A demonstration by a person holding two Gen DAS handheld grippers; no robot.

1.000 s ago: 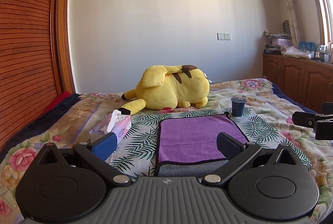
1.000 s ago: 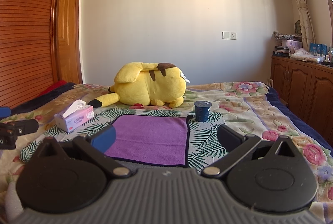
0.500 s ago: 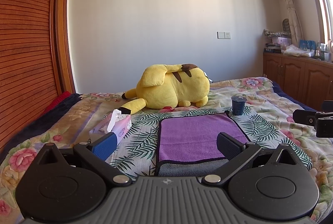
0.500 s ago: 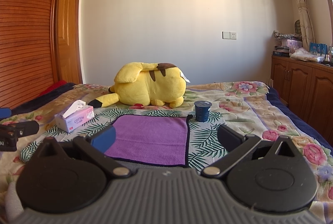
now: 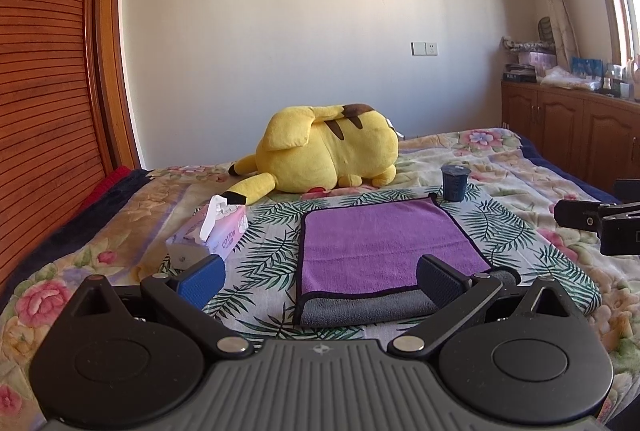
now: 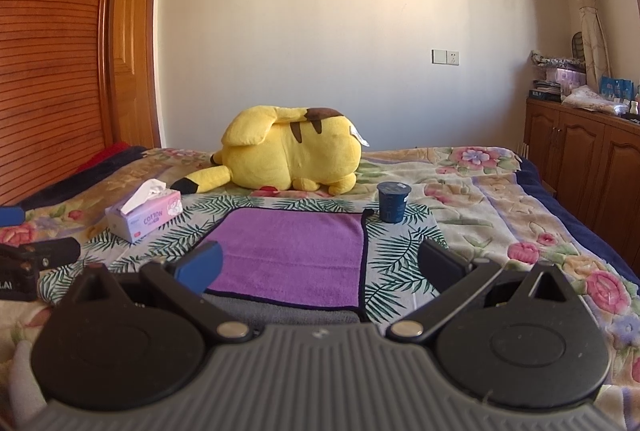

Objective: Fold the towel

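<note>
A purple towel [image 5: 384, 243] with a dark hem lies flat on the bed, folded over so its grey underside shows as a strip along the near edge; it also shows in the right wrist view [image 6: 292, 251]. My left gripper [image 5: 320, 277] is open and empty, just above and short of the towel's near edge. My right gripper [image 6: 320, 267] is open and empty, near the towel's near right corner. Each gripper shows at the edge of the other's view.
A yellow plush toy [image 5: 324, 151] lies behind the towel. A pink tissue box [image 5: 216, 235] sits left of it, a dark blue cup [image 5: 454, 183] at its far right corner. The floral bedspread [image 6: 500, 231] spreads right. Wooden cabinets [image 5: 568, 135] line the right wall.
The left gripper view has tilted slightly, so the scene sits a little lower in the left wrist frame. The towel and both jaws are unchanged.
</note>
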